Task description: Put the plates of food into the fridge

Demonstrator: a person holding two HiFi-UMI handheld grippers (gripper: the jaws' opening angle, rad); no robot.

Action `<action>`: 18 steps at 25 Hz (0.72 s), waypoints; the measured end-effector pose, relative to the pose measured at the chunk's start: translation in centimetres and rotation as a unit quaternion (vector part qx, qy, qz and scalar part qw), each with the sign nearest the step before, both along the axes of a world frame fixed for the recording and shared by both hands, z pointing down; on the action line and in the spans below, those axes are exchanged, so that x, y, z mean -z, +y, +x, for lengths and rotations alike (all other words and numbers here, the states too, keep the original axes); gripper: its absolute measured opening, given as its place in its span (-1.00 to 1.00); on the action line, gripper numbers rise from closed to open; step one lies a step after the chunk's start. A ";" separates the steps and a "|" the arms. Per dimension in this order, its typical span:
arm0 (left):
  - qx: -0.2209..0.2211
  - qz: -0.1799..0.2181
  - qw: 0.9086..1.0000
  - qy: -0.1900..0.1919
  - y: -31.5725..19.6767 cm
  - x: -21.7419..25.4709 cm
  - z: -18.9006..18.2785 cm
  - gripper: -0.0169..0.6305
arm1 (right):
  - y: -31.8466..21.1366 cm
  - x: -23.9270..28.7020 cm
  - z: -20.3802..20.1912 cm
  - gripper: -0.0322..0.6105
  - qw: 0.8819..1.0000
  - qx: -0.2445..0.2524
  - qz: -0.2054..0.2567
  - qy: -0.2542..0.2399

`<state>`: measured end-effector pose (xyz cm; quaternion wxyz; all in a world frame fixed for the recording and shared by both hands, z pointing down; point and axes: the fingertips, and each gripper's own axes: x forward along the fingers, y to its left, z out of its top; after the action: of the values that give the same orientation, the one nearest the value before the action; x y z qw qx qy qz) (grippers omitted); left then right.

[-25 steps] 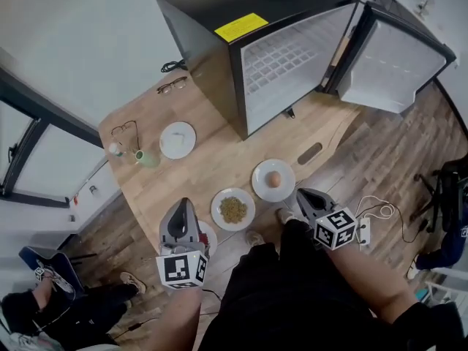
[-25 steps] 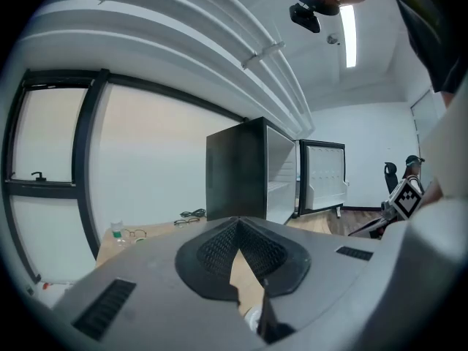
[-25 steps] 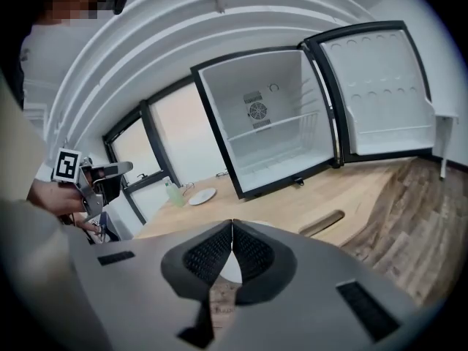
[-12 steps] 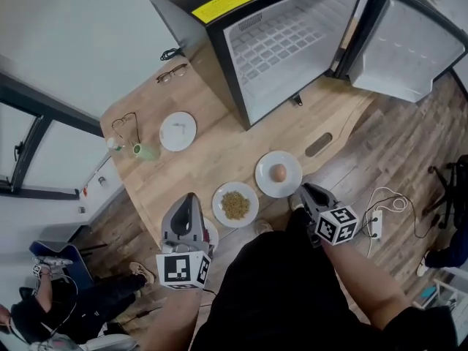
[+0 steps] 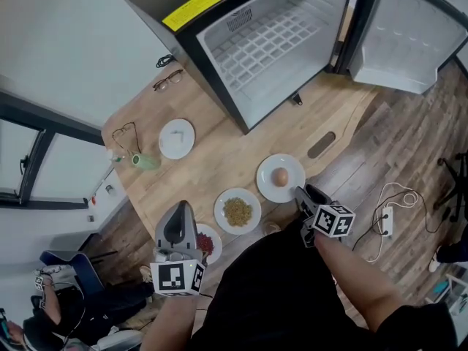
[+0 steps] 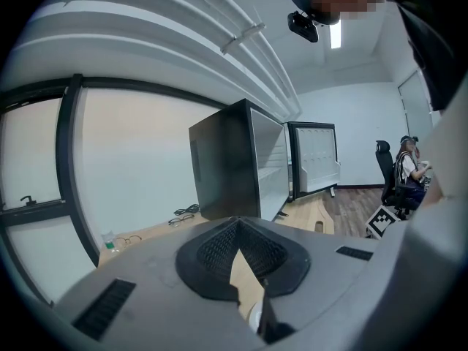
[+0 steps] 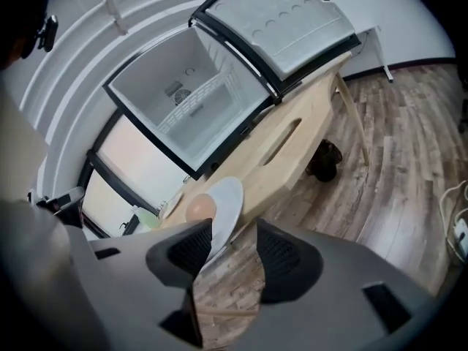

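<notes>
Fridge (image 5: 263, 50) stands open and empty on the table (image 5: 219, 159); nothing is loaded yet. At the near edge lie the egg plate (image 5: 291, 168), grain plate (image 5: 238, 194) and red-food plate (image 5: 213, 232). The right gripper (image 5: 302, 194), jaws just opened, straddles the egg plate's rim unclamped; the left gripper (image 5: 180, 210) is closed, empty.

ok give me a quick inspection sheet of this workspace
surface: wooden table, open fridge standing on it
job's things: egg plate, grain plate, red-food plate, all on table
clutter: white plate, glasses, green bottle
grippers: left claw shut, holding nothing; right claw has just been opening, egg plate's rim between, ungripped
cables: white lead and power strip on floor
surroundings: seated person, wood floor
</notes>
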<state>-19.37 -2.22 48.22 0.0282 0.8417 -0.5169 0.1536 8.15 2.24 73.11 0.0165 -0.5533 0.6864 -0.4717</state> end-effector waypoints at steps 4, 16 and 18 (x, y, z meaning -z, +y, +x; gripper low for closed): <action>0.005 0.000 1.000 -0.008 0.2 0.0 -0.8 -0.94 | -0.6 -1.3 -1.4 -0.30 0.999 0.005 -0.018 -0.045; 0.009 -0.015 1.000 -0.002 0.7 -0.6 -0.6 -0.94 | -1.4 0.3 -0.8 -0.78 0.981 -0.080 -0.040 -0.174; -0.002 -0.017 1.000 0.004 0.8 -0.6 0.6 -0.94 | -1.5 0.9 -0.6 -0.80 0.980 -0.079 -0.037 -0.179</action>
<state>-18.73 -1.40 48.79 0.0442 0.8427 -0.5126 0.1585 7.51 0.74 72.17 0.1557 -0.5120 0.6085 -0.5859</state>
